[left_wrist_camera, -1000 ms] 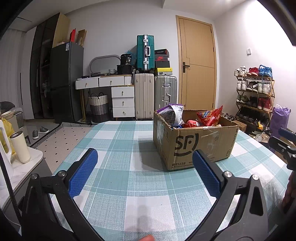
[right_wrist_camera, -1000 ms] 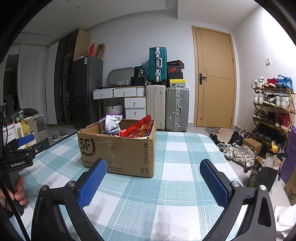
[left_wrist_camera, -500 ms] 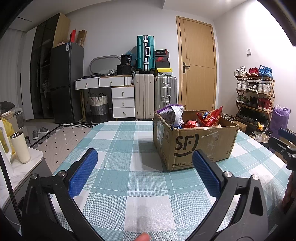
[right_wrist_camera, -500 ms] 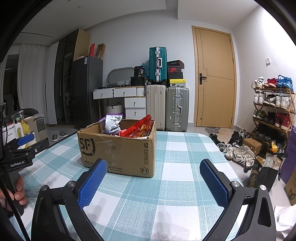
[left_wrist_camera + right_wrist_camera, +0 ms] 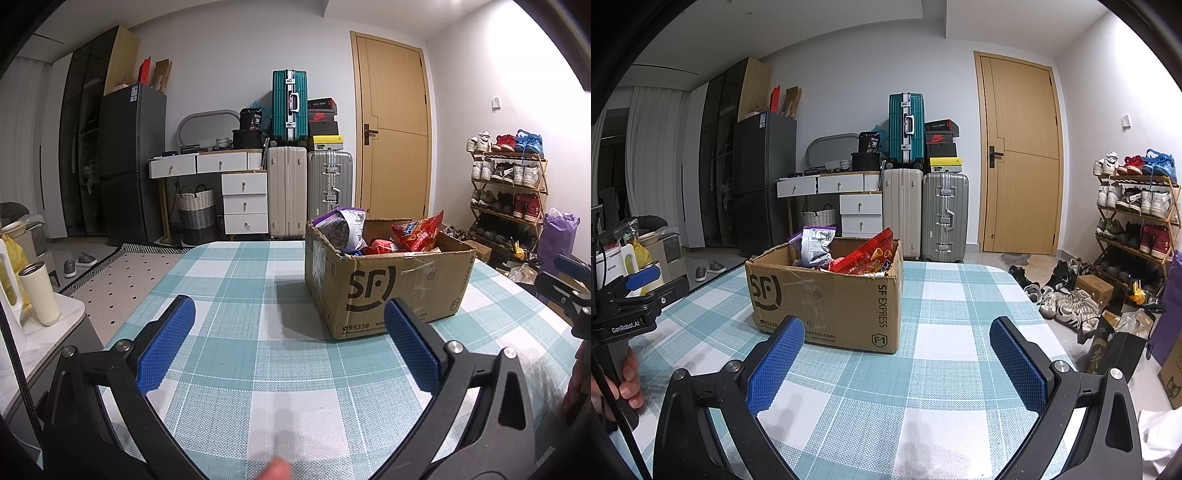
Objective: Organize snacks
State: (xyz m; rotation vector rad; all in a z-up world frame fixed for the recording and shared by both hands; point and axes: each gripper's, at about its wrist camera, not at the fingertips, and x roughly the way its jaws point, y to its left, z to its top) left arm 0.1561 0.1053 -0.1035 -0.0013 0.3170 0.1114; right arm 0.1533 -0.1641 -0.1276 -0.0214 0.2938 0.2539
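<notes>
The left gripper point(image 5: 288, 339) hovers over the checked tabletop point(image 5: 236, 280) with its two blue-padded fingers spread wide and nothing between them; the right gripper point(image 5: 897, 354) does likewise, jaws wide apart and empty. One cardboard box point(image 5: 391, 284) printed "SF" stands on the tabletop ahead of both, to the right of the left gripper's line and to the left of the right gripper's.

Inside the box, the left wrist view shows one purple-and-white snack bag point(image 5: 343, 232) upright at the far left corner, one red chip bag point(image 5: 421, 230) sticking up on the right, and a smaller red packet point(image 5: 382, 246) low between them. The right wrist view shows the purple-and-white bag and the red chip bag; what lies under them cannot be made out.

Only the right wrist view shows the person's left hand point(image 5: 628, 376) around the handle of the other tool, at the tabletop's left edge. Only the left wrist view shows a cream tumbler point(image 5: 40, 293) on a side counter. Both show three suitcases point(image 5: 290, 107) stacked against the back wall: one teal on top, one cream and one silver below.
</notes>
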